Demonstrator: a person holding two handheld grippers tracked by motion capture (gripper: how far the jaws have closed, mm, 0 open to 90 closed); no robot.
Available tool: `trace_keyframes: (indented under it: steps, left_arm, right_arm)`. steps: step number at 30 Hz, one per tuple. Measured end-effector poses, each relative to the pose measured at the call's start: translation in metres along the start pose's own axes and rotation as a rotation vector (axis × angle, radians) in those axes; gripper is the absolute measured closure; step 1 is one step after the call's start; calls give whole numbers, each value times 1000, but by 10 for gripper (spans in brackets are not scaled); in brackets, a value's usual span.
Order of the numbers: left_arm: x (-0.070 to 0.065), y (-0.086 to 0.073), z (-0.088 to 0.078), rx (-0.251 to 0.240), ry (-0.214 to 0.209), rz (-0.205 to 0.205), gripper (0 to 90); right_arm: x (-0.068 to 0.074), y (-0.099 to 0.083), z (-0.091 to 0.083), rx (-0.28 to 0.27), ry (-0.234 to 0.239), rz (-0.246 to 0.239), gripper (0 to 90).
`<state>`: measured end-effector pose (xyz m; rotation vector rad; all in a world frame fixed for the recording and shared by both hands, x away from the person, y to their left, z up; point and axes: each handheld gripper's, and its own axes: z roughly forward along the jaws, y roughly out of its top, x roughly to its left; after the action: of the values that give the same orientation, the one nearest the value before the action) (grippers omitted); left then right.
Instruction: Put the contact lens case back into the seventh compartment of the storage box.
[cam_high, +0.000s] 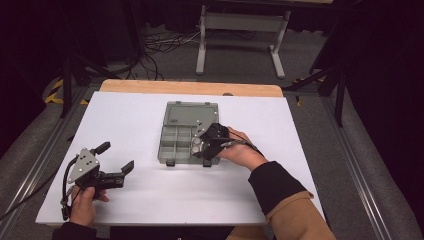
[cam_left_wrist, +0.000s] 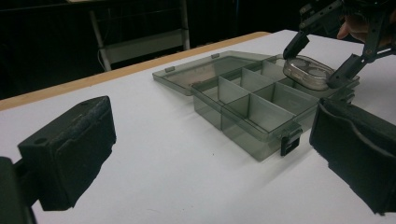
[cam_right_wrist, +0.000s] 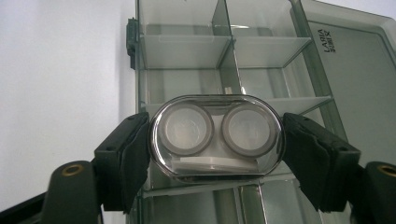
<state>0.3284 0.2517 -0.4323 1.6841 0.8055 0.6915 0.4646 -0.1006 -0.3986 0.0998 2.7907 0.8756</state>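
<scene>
A grey translucent organizer box lies open in the middle of the white table, its lid folded flat behind it. My right gripper is shut on a clear oval contact lens case with two round wells. The case hangs just over the box's compartments at the box's right side. My left gripper rests on the table at the near left, open and with nothing between its pads, pointing toward the box.
The white table has a wooden strip along its far edge. Beyond it stand a grey metal frame and cables on the dark floor. The box's black latches face the near side.
</scene>
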Motion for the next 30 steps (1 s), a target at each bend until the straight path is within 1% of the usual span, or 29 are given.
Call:
trace_keyframes:
  steps: [3, 20, 26, 28, 30]
  left_arm:
    - [0, 0, 0, -2, 0, -1, 13]
    - [0, 0, 0, 0, 2, -1, 13]
    - [0, 0, 0, 1, 4, -2, 13]
    - [0, 0, 0, 0, 4, -2, 13]
    - [1, 0, 0, 1, 4, -3, 13]
  right_arm:
    - [0, 0, 2, 5, 9, -2, 263]
    - [-1, 0, 4, 23, 24, -2, 263]
    - [-2, 0, 3, 20, 30, 1, 261]
    - [-2, 0, 3, 11, 30, 4, 230]
    - [-2, 0, 2, 8, 30, 4, 230]
